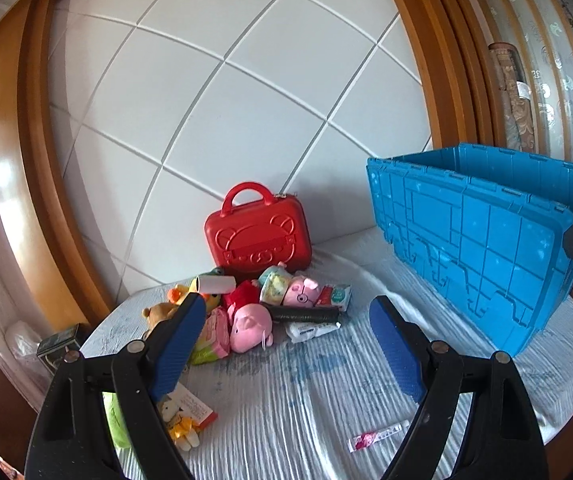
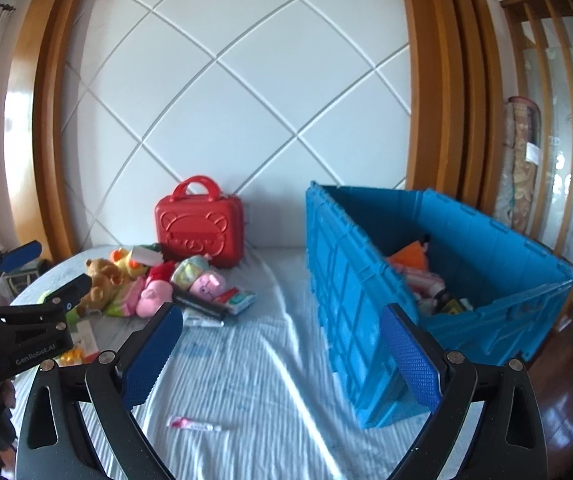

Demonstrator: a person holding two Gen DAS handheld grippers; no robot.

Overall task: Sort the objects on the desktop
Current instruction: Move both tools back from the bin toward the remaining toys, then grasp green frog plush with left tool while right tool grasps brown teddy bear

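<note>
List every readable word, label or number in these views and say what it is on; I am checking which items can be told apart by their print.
"GenRobot.AI": on the black body of the left gripper, seen from the right wrist.
Orange-edged card: print too small to read.
Pink and white sachet: print blurred.
Green and red packet: print blurred.
White packet: print blurred.

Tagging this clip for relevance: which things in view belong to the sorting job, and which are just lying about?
Belongs to the job:
- blue crate, already holding some items
- toy pile on the cloth
- red case
- pink sachet lying alone
- left hand-held gripper and right hand-held gripper, both open and empty

Just lying about:
- rolled rug
- small dark box
</note>
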